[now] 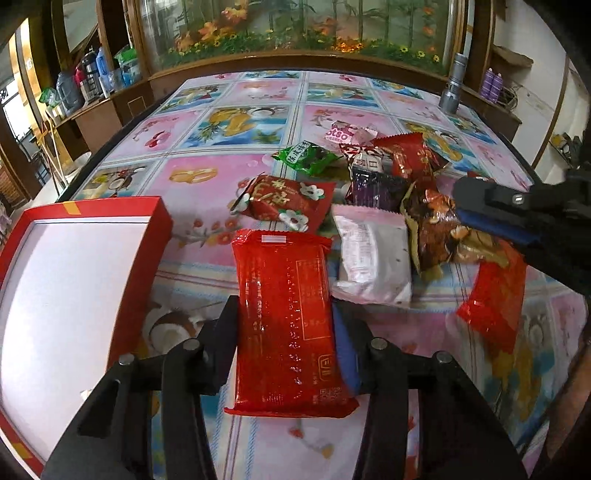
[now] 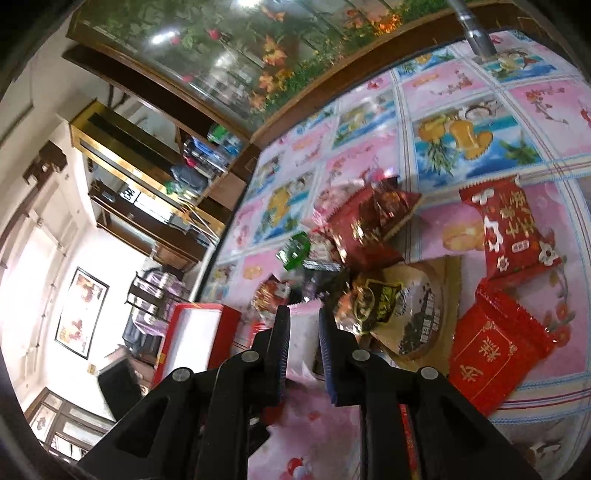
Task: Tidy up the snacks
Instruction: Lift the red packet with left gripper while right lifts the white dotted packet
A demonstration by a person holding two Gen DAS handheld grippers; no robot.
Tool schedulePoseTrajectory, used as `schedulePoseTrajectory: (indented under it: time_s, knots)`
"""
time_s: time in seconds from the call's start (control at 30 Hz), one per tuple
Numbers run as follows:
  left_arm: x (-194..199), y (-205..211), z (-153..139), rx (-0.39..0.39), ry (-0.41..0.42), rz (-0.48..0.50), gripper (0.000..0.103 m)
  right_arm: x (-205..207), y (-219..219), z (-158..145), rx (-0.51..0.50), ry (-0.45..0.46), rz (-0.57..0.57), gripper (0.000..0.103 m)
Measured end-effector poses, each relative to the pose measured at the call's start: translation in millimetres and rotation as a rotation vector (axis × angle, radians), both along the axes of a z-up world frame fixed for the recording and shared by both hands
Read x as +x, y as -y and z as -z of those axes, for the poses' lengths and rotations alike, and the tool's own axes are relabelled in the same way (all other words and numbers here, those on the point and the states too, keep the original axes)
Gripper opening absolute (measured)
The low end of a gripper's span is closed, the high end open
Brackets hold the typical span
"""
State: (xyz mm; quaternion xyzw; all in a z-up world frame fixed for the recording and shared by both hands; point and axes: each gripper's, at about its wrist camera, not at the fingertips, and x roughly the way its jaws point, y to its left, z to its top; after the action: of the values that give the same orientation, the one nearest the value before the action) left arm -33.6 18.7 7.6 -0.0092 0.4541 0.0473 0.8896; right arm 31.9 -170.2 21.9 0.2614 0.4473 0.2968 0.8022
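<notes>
A long red snack packet (image 1: pixel 284 325) lies on the flowered tablecloth (image 1: pixel 207 122), and my left gripper (image 1: pixel 286 304) is shut on it, one finger pressing each long side. Left of it lies an open red box (image 1: pixel 159 221) with a white inside. Behind the packet lies a pile of snacks, among them a white-pink packet (image 1: pixel 373 258), a brown-gold packet (image 1: pixel 436 229) and a flowered red packet (image 1: pixel 288 203). My right gripper (image 1: pixel 458 201) hovers at the pile's right side, jaws shut (image 2: pixel 303 310). The white-pink packet (image 2: pixel 303 332) shows in the narrow gap; whether it is pinched I cannot tell.
A silver cylinder (image 1: pixel 452 88) stands at the table's far right. More packets lie right of the pile: a red one (image 1: pixel 495 299) and a round-cake packet (image 2: pixel 417 314). A wooden cabinet with a flower panel (image 1: pixel 295 33) runs behind the table.
</notes>
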Motion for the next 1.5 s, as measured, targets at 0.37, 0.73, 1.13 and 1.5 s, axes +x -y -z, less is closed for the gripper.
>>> schedulePoseTrajectory:
  time_s: [0.37, 0.73, 1.13, 1.5]
  knots:
    - [-19, -10, -4, 0.025, 0.029, -0.013, 0.044, 0, -9, 7, -0.051, -0.012, -0.011, 0.020]
    - [-37, -24, -27, 0.037, 0.107, -0.012, 0.044, -24, -30, 0, -0.147, 0.037, -0.101, 0.030]
    - [-73, -54, -64, 0.021, 0.235, -0.014, 0.029, -21, -52, 25, -0.197, -0.031, -0.070, 0.036]
    - [-85, -90, -59, -0.028, 0.165, -0.026, 0.029, -20, -100, 16, -0.323, 0.042, 0.004, 0.059]
